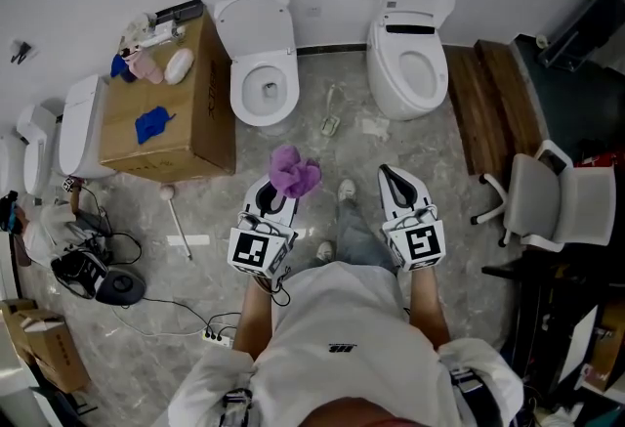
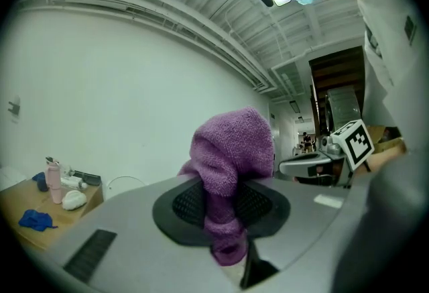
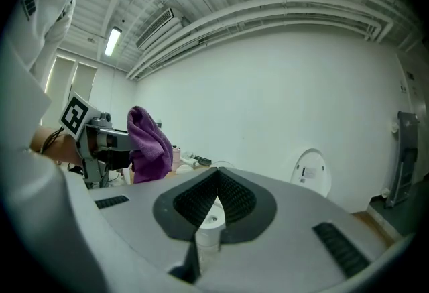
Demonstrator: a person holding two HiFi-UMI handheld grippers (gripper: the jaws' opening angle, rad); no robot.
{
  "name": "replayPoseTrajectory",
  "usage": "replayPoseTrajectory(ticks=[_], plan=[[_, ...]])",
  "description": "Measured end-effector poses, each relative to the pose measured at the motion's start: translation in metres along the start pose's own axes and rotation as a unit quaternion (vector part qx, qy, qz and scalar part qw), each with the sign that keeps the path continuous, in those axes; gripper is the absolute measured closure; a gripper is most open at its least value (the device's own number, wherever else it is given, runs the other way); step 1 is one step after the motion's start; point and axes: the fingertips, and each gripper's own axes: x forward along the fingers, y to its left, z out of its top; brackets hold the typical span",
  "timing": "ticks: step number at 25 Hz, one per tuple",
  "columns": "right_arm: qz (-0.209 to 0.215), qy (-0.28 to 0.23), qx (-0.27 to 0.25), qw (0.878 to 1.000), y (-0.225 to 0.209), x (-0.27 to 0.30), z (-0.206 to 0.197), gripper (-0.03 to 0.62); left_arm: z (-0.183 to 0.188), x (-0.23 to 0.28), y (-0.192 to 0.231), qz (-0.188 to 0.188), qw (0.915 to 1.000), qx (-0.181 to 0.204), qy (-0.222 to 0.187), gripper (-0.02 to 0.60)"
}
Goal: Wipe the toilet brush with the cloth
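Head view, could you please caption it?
Left gripper holds purple cloth, right gripper empty; toilet brush lies on floor.

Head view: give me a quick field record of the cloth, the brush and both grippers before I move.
left gripper: jaws shut on purple terry cloth
right gripper: jaws together, nothing held
brush: white long-handled toilet brush lying on the grey floor beside the brown cardboard box
cloth and brush: apart, no wiping contact yet

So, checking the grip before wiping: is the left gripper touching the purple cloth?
Touching. The left gripper view shows the purple cloth pinched between the pads of the left gripper.
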Motion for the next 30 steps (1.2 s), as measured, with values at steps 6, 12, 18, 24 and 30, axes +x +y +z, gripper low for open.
replayPoseTrajectory(ticks=[6,12,18,24,30], plan=[[0.014,-0.003,0.001,1.0,-0.037,0.041,-0.003,0.599,-0.006,0.054,0.017,0.006,1.0,-0.004,0.006,0.497],[0.034,0.005,0.014,0.999,-0.084,0.109,-0.017,0.599,-0.014,0.129,0.052,0.014,0.9998,0.0,0.016,0.497],[0.06,0.032,0.03,0.997,-0.139,0.187,-0.043,0.599,-0.035,0.212,0.087,0.018,0.9989,-0.011,0.042,0.497],[0.092,0.075,0.048,0.992,-0.18,0.26,-0.091,0.599,-0.079,0.285,0.121,0.025,0.9957,-0.032,0.083,0.497],[0.124,0.12,0.06,0.983,-0.203,0.324,-0.164,0.599,-0.147,0.343,0.156,0.027,0.9911,-0.046,0.122,0.497]])
